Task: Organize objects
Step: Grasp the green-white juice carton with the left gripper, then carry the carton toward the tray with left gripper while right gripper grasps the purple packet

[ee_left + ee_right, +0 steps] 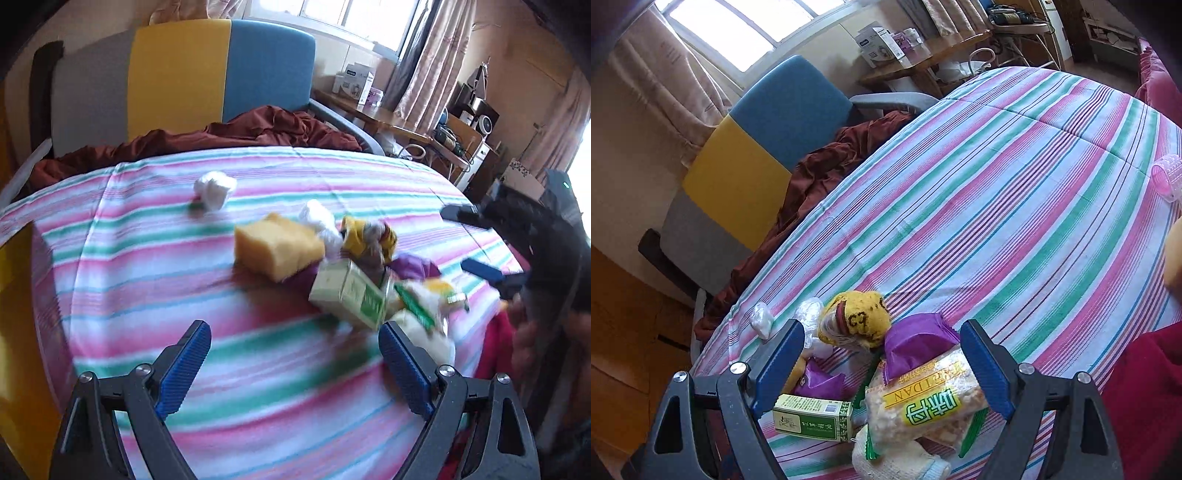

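The left gripper (295,354) has its jaws spread wide and holds nothing. It hangs over the striped sheet (147,258), a bit near of the pile. The right gripper (882,354) has its jaws spread wide too. The snack pack (923,402) lies between them, but they are not pinching it yet.

All the things sit in one messy pile on the bed. There is a green box (812,417) just left of the snack pack. A white sock (897,458) lies under the pack, at the near edge. Past them are a purple wrapper (916,339) and a yellow knit thing (857,317) with black marks on it. A yellow sponge (277,247) sits at the far left of the pile, and a crumpled white ball (214,188) lies apart, farther away. Some clear plastic bits lie by the yellow knit thing.

I think the tidying has hardly begun. Nothing looks sorted yet, and all of the pile is left to do. The snack pack looks like the next thing to pick up.

A pink roller (1167,177) lies far off on the right. Behind the bed are a blue and yellow headboard (221,74), a dark red blanket (240,133), a wooden desk (388,118), curtains and a bright window (738,29).
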The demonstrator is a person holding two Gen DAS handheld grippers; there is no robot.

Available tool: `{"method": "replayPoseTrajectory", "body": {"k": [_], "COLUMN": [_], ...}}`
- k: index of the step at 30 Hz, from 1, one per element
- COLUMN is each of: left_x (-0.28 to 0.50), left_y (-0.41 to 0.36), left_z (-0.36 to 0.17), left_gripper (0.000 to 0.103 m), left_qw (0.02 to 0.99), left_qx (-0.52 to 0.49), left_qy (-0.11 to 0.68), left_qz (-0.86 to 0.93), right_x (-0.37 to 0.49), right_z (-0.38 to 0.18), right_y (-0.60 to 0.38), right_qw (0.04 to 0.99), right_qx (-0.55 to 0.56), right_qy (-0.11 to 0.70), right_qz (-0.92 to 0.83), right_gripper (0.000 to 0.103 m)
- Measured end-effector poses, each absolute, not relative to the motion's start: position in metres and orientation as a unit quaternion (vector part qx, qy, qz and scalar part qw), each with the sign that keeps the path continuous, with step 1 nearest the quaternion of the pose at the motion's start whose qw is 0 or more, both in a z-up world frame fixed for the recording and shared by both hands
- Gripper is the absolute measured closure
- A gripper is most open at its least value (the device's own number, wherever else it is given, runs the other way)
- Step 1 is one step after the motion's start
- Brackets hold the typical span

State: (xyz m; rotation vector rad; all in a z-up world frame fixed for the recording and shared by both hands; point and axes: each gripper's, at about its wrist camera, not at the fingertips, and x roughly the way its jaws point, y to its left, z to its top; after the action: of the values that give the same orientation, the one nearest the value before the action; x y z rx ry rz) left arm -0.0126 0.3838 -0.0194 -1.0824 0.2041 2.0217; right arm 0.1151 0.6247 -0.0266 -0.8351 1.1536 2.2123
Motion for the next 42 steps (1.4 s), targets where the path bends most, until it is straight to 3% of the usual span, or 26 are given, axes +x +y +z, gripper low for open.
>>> {"method": "replayPoseTrajectory", "body": {"k": [8, 17, 22, 31, 33, 36, 38, 42], "left_x": [-0.047, -0.024, 0.003, 0.023, 0.025, 0.024, 0.021, 0.023], "left_y": [0.435, 0.359, 0.343, 0.383, 0.396, 0.415, 0.423, 0.41], "left_z": [-0.033, -0.076, -0.063, -0.039, -0.047, -0.063, -0.075, -0.075], "left_gripper": [0.011, 0.014, 0.013, 0.013, 0.019, 0.036, 0.072, 0.073], "left_qw": [0.374, 0.353, 0.401, 0.486, 0.489, 0.489, 0.484, 0.476], "left_qx": [-0.426, -0.47, -0.437, -0.409, -0.412, -0.423, -0.438, -0.423], "left_qy": [0.107, 0.104, 0.122, 0.158, 0.179, 0.201, 0.204, 0.195], "left_qz": [0.817, 0.802, 0.796, 0.756, 0.748, 0.736, 0.729, 0.746], "right_x": [0.112, 0.11, 0.11, 0.111, 0.111, 0.111, 0.112, 0.113], "right_z": [-0.03, -0.031, -0.031, -0.031, -0.032, -0.032, -0.033, -0.036], "right_y": [0.625, 0.624, 0.624, 0.626, 0.626, 0.626, 0.628, 0.632], "right_qw": [0.242, 0.238, 0.24, 0.243, 0.241, 0.242, 0.24, 0.243], "right_qx": [-0.315, -0.318, -0.319, -0.32, -0.32, -0.318, -0.316, -0.317], "right_qy": [0.428, 0.431, 0.431, 0.434, 0.434, 0.435, 0.442, 0.45], "right_qz": [0.812, 0.81, 0.809, 0.806, 0.807, 0.807, 0.804, 0.799], "right_gripper": [0.015, 0.015, 0.015, 0.015, 0.015, 0.015, 0.015, 0.015]}}
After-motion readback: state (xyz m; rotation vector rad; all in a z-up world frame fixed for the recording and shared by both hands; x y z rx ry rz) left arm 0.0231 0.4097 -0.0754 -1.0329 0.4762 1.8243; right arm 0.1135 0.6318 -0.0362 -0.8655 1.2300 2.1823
